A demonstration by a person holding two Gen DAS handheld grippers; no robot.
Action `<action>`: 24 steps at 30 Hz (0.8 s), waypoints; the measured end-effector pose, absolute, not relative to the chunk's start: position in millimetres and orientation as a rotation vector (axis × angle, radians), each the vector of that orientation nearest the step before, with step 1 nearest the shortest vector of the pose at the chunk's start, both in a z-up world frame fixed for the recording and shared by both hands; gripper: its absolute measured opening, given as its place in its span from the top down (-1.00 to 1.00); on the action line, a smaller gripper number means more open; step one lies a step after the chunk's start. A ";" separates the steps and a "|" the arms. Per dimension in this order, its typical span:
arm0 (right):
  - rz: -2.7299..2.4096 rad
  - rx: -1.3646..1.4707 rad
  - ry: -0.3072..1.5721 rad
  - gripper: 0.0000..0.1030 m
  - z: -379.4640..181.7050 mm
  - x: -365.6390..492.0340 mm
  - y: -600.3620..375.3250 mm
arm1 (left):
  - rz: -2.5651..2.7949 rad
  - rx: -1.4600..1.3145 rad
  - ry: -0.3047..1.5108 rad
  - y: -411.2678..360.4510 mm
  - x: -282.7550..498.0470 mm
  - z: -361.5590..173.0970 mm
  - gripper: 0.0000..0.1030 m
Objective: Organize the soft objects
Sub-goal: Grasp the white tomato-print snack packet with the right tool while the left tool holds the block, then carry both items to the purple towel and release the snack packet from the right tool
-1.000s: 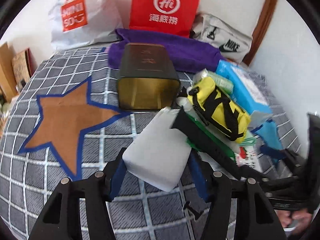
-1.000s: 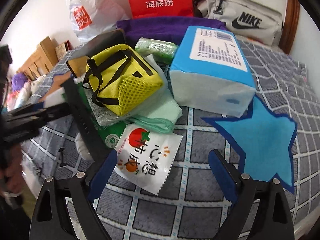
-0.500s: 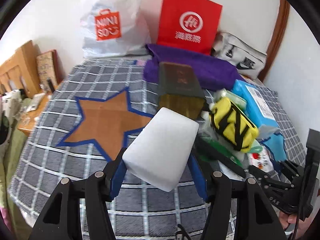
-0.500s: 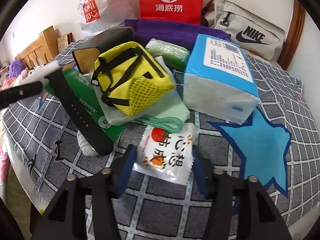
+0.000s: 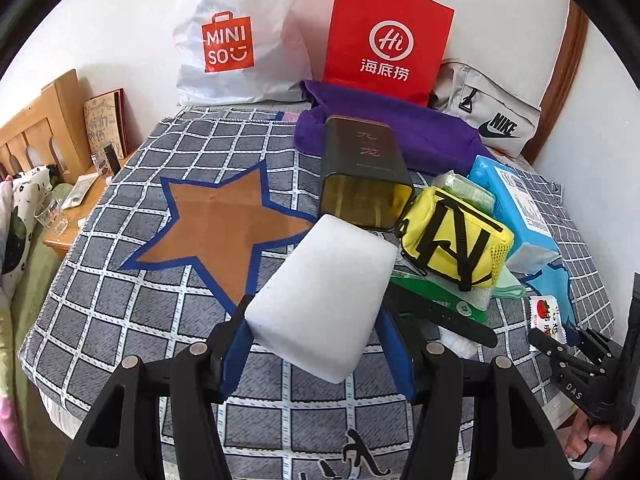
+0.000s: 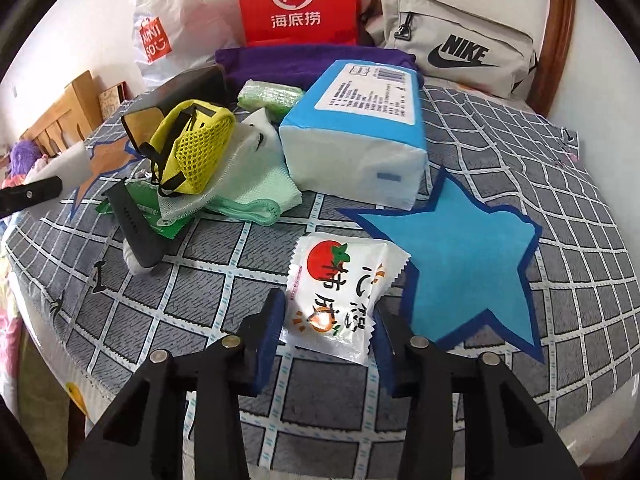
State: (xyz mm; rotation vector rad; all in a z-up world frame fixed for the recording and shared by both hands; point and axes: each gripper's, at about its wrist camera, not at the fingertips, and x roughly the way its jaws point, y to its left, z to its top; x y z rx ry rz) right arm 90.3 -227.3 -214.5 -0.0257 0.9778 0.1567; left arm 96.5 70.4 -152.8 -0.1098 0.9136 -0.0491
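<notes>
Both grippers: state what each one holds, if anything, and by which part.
Left gripper clamps the white foam block across its near end. Right gripper has just closed on the tomato-print packet, gripping its near side edges.

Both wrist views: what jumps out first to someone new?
The white foam block clamped in the left gripper fills the foreground, lifted over the grey checked cloth beside the big brown felt star. In the right wrist view, the right gripper, whose jaws have just been closing, pinches a white tomato-print snack packet next to the bright blue felt star.
</notes>
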 end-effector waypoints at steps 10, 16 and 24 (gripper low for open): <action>0.192 0.017 0.934 0.24 -183.0 89.9 -233.7 | -0.062 -0.104 0.909 57.1 101.8 -135.0 -0.11; 0.205 0.026 0.893 0.24 -156.3 97.4 -238.5 | -0.062 -0.100 0.888 53.1 113.4 -114.9 -0.11; 0.200 0.041 0.848 0.23 -124.6 129.5 -244.2 | -0.076 -0.097 0.854 48.2 138.3 -89.8 -0.11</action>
